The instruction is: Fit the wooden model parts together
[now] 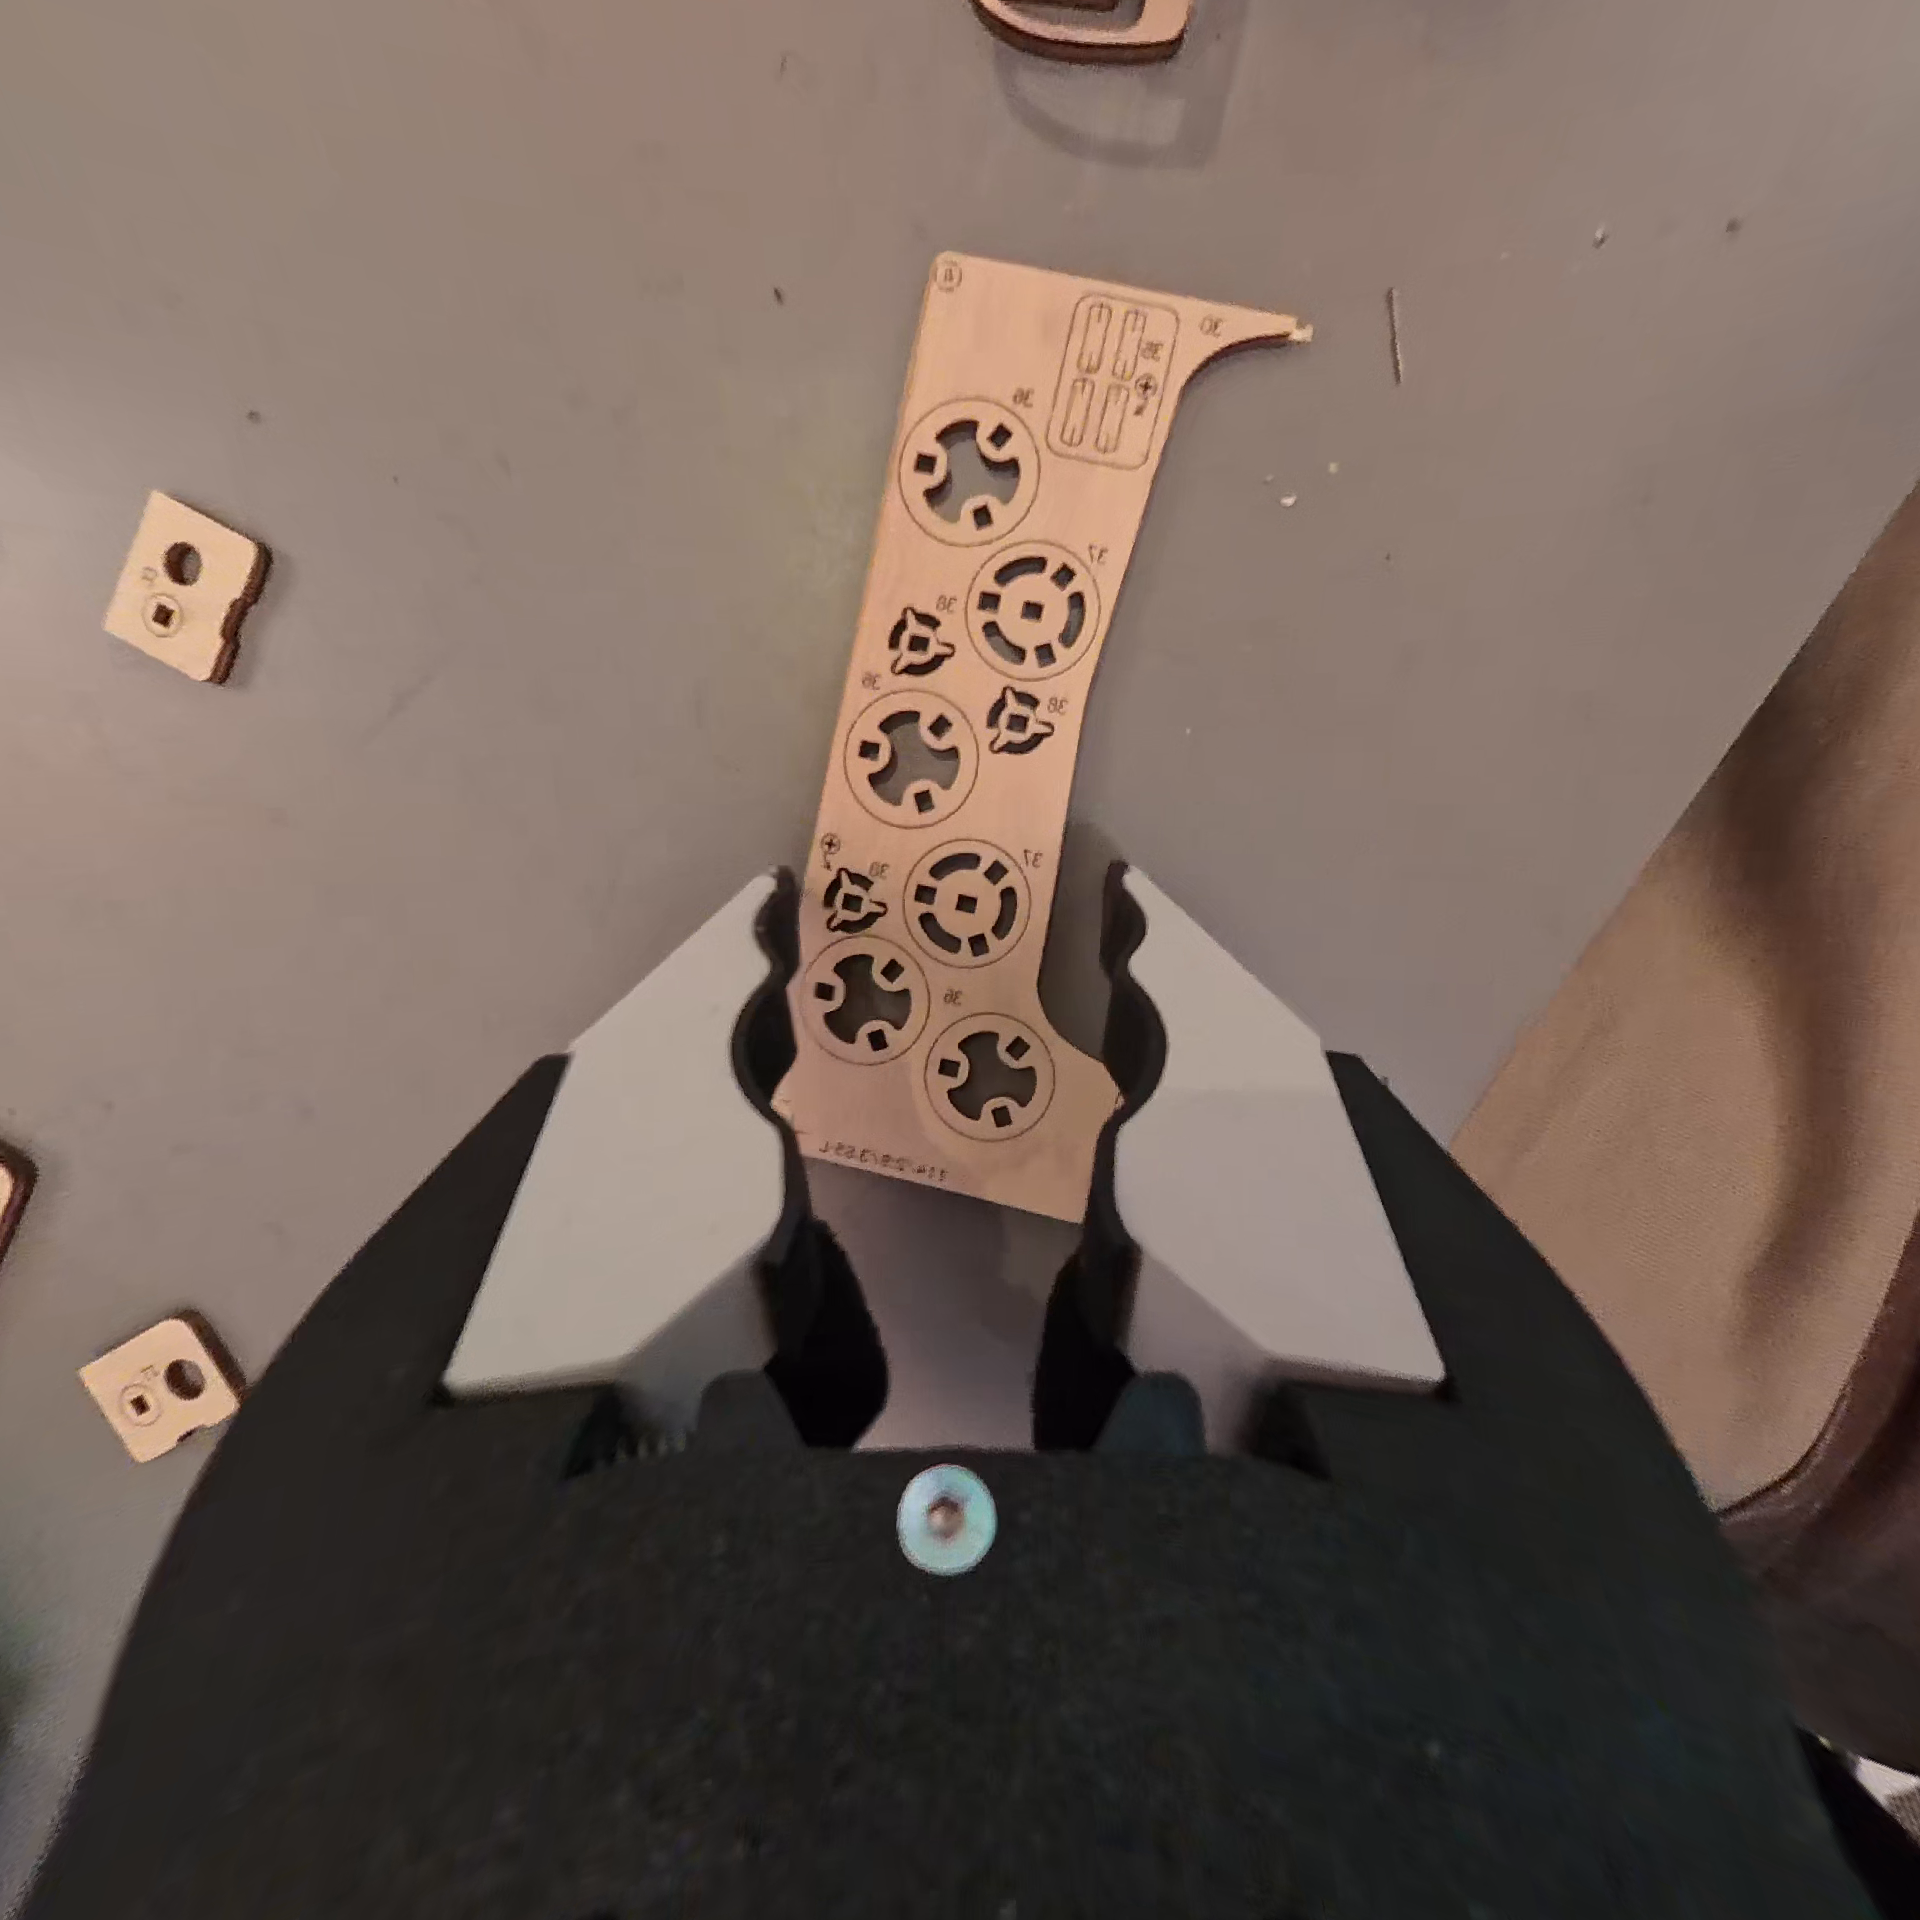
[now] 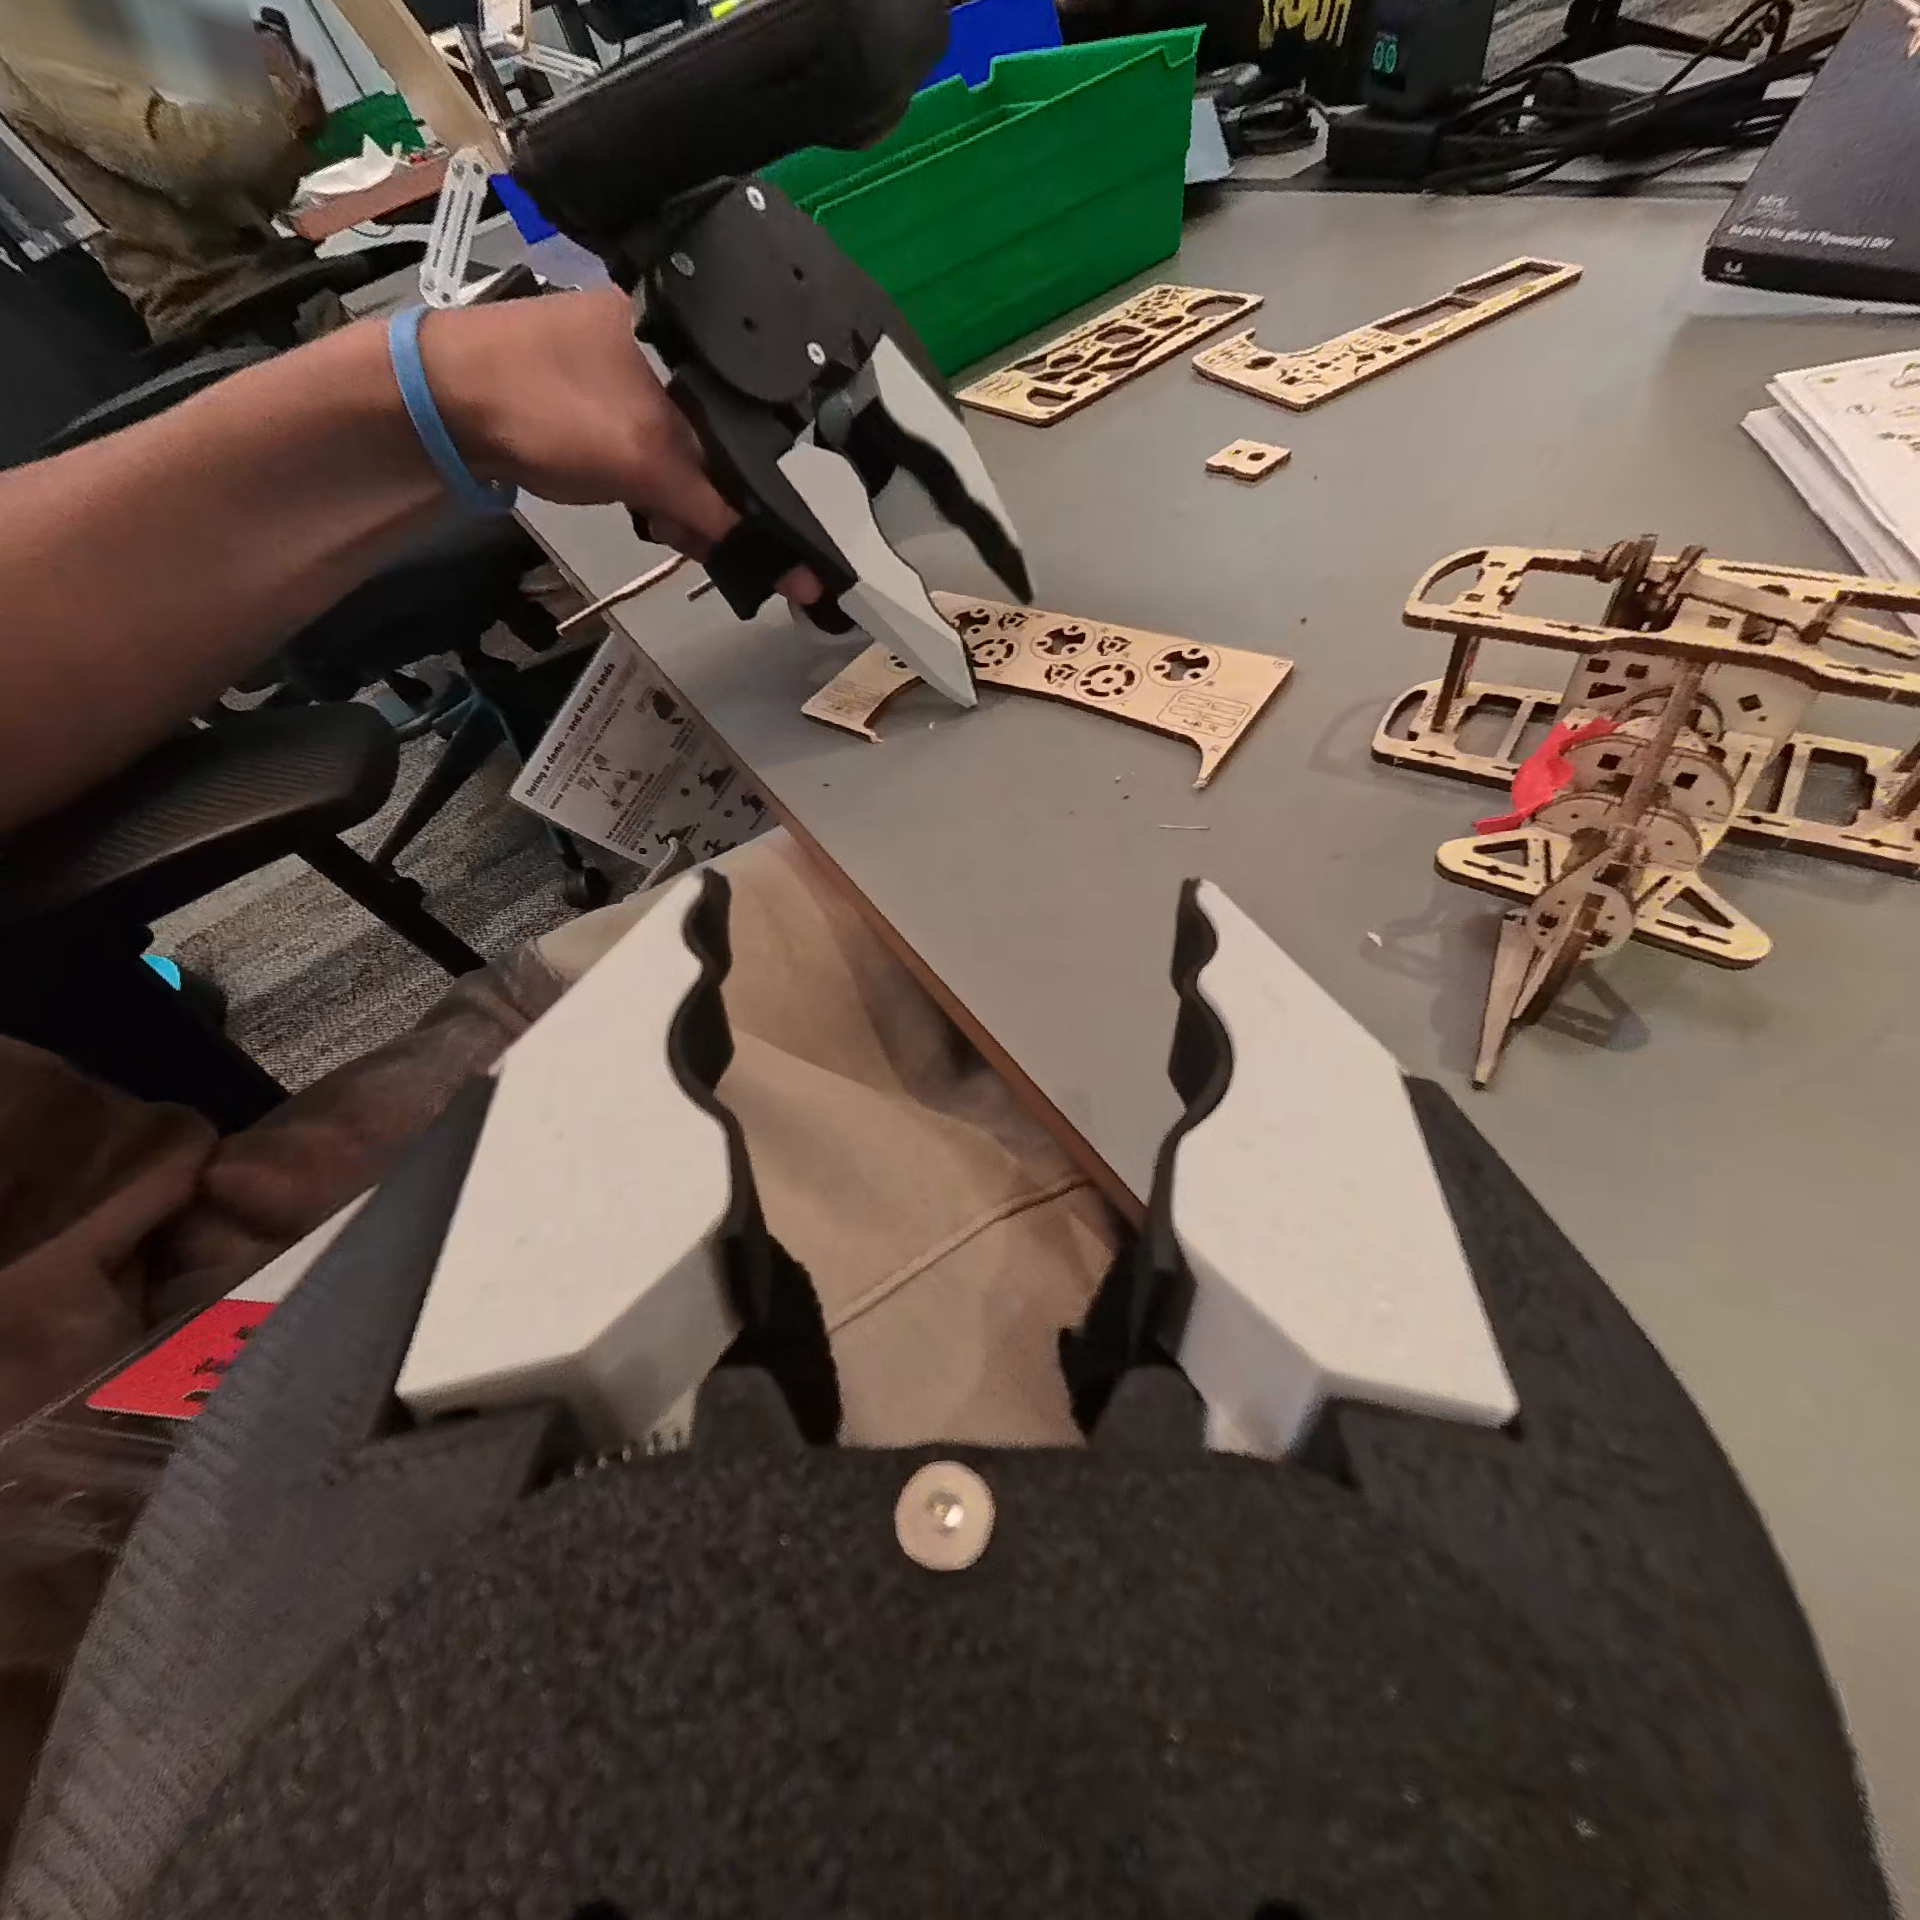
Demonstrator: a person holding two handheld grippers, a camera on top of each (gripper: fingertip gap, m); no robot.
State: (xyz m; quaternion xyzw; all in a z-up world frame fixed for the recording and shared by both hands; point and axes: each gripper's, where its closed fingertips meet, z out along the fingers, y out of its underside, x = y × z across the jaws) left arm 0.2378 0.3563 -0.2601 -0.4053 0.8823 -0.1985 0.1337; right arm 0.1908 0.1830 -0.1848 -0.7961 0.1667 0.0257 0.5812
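1. The grey table (image 2: 1351,1299) fills the right half of the right wrist view; its edge runs diagonally from upper left down to centre.
2. My right claw (image 2: 951,904) sits at the bottom of that view, jaws wide with nothing between them, over the table edge and beige cloth.
3. My left claw (image 1: 951,883) fills the bottom of the left wrist view. Its jaws stand either side of the sheet's near end; I cannot tell whether they press it or only flank it. In the right wrist view it appears upper left, tips down at the sheet.
4. The half-built wooden model (image 2: 1662,748) stands at the right edge of the right wrist view, a red scrap on it.
5. The sheet (image 1: 997,675), a wooden strip of round cut-out parts, lies flat at centre of the left wrist view.
6. Two emptied wooden frames (image 2: 1268,332) lie before a green bin (image 2: 1018,208), top centre.
7. Two small square pieces (image 1: 187,587) lie at the left edge of the left wrist view.
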